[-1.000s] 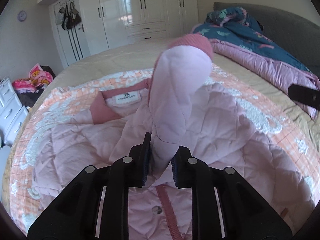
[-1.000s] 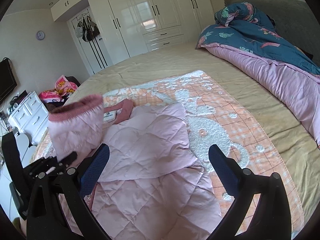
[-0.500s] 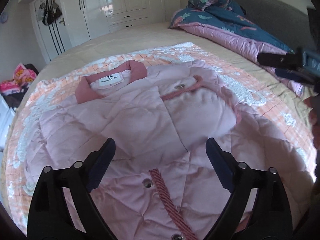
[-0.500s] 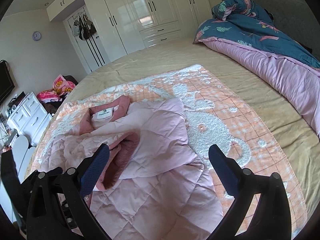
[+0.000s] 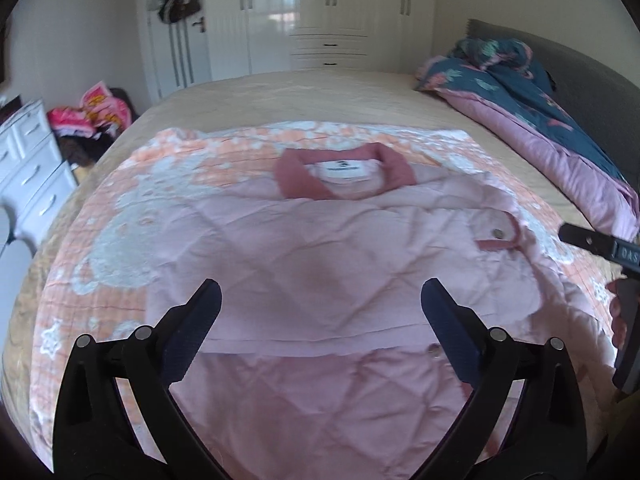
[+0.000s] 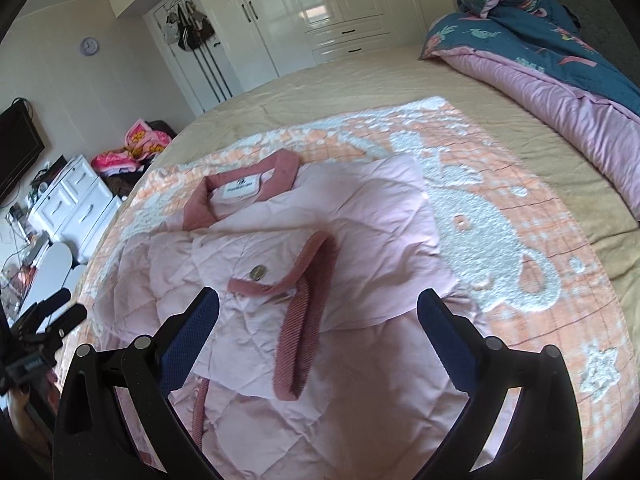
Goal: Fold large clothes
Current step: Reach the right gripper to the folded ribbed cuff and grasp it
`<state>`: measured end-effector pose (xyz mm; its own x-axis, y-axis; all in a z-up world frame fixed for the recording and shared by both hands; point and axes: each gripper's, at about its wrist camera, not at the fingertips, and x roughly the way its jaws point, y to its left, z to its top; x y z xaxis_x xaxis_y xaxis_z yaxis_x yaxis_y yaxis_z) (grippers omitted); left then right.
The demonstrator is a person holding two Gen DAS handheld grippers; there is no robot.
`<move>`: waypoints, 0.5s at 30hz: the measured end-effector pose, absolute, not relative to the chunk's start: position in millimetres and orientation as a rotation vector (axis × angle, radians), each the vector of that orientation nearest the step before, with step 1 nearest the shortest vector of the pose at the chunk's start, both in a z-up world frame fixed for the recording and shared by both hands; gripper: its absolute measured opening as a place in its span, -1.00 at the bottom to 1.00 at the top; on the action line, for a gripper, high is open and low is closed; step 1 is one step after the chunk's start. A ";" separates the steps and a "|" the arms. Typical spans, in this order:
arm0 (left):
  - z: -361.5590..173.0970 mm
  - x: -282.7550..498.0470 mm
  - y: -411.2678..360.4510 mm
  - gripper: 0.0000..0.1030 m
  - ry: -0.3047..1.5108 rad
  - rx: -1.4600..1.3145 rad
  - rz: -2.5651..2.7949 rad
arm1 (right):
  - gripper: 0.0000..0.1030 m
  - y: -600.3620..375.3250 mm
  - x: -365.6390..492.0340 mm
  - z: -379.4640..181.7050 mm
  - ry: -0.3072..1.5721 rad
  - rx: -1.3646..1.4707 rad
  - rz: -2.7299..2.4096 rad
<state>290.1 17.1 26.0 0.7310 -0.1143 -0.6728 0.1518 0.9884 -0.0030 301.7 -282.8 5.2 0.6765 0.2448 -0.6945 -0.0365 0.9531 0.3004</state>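
Pale pink quilted jacket (image 5: 320, 264) lies folded on the orange-and-white patterned blanket (image 6: 500, 240).
Left gripper (image 5: 320, 316), jaws just opened, hovers empty above it; right gripper (image 6: 318, 320) likewise released.

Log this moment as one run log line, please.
left gripper: open, just released | right gripper: open, empty | jacket: sleeve folded across front

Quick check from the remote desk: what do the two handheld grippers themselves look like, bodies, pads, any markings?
Both match: the left gripper and right gripper have glossy black plastic forked bodies with round silver rivets, and jaws faced with dark blue mesh-textured pads. Seen from the left wrist view, the right gripper's black side carries white lettering, only partly readable. No cables or sleeves show.
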 end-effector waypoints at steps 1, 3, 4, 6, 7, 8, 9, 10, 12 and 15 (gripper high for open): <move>25.3 291.3 25.0 0.82 0.739 0.039 -0.134 | 0.92 -278.6 303.2 2.7 0.822 0.268 0.165; 23.0 293.6 43.7 0.82 0.740 0.001 -0.107 | 0.92 -271.1 305.5 -2.8 0.838 0.260 0.175; 22.1 294.9 50.8 0.82 0.739 -0.014 -0.096 | 0.92 -267.1 306.9 -6.3 0.849 0.256 0.180; 20.3 295.7 62.8 0.82 0.739 -0.040 -0.079 | 0.92 -261.1 309.0 -12.7 0.869 0.254 0.191; 19.1 297.6 68.6 0.82 0.740 -0.055 -0.072 | 0.92 -258.2 310.4 -16.2 0.881 0.256 0.196; 17.8 299.1 72.9 0.82 0.739 -0.066 -0.068 | 0.92 -256.0 311.3 -18.9 0.890 0.259 0.200; 16.9 300.7 77.0 0.82 0.738 -0.073 -0.062 | 0.92 -253.4 312.4 -22.6 0.901 0.266 0.204; 16.0 302.4 80.5 0.82 0.737 -0.077 -0.053 | 0.92 -251.5 313.4 -26.1 0.912 0.274 0.210; 14.3 306.1 86.8 0.82 0.736 -0.081 -0.046 | 0.92 -248.9 315.9 -31.7 0.930 0.286 0.217; 12.7 310.9 92.5 0.82 0.740 -0.092 -0.043 | 0.92 -245.8 319.1 -40.2 0.954 0.303 0.224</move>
<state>310.9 92.5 12.7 0.7380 -0.0711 -0.6711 0.0063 0.9951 -0.0985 319.1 -245.8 -40.2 0.5609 0.3187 -0.7641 -0.0541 0.9351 0.3503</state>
